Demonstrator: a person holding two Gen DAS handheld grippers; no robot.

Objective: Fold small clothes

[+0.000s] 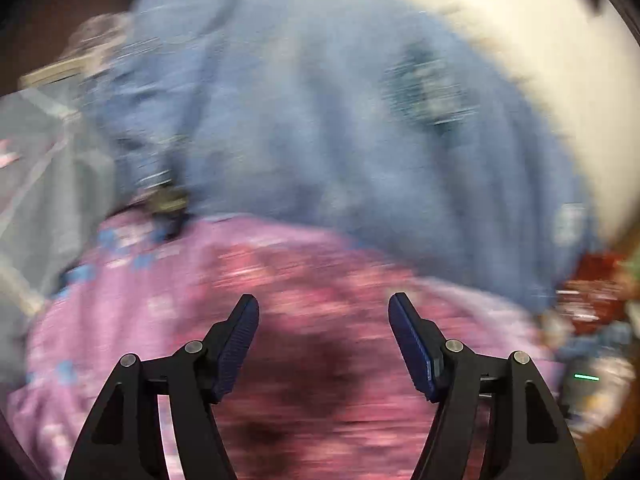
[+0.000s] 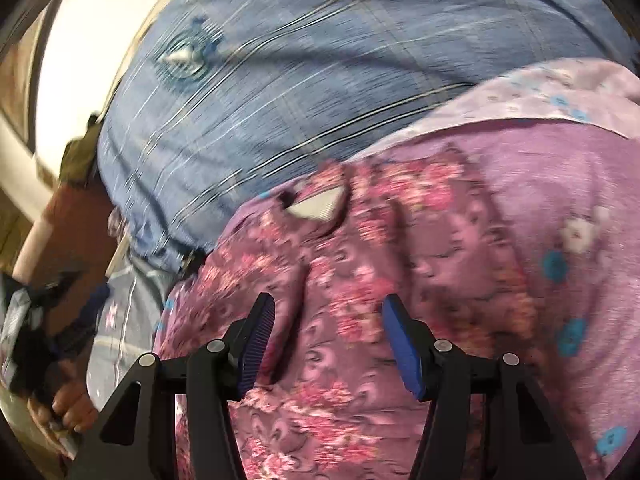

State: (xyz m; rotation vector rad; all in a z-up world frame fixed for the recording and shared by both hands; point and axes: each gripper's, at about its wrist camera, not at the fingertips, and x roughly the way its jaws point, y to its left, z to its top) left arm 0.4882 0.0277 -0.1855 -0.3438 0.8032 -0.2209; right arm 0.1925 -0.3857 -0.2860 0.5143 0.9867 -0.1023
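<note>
A small purple garment with a pink flower print (image 2: 400, 248) lies on a lighter mauve sheet with blue flowers (image 2: 580, 168). Its neck opening with a white label (image 2: 316, 206) shows in the right wrist view. My right gripper (image 2: 328, 308) hangs just over the garment, open, with nothing between its blue pads. The left wrist view is heavily blurred. There my left gripper (image 1: 324, 308) stands open above the same pink and purple cloth (image 1: 320, 280), its pads apart and bare.
A blue checked cover (image 2: 304, 80) lies bunched behind the garment in both views. A pale wall (image 1: 520, 40) rises beyond it. At the left edge of the right wrist view are a person's hand (image 2: 68, 408) and the other dark gripper.
</note>
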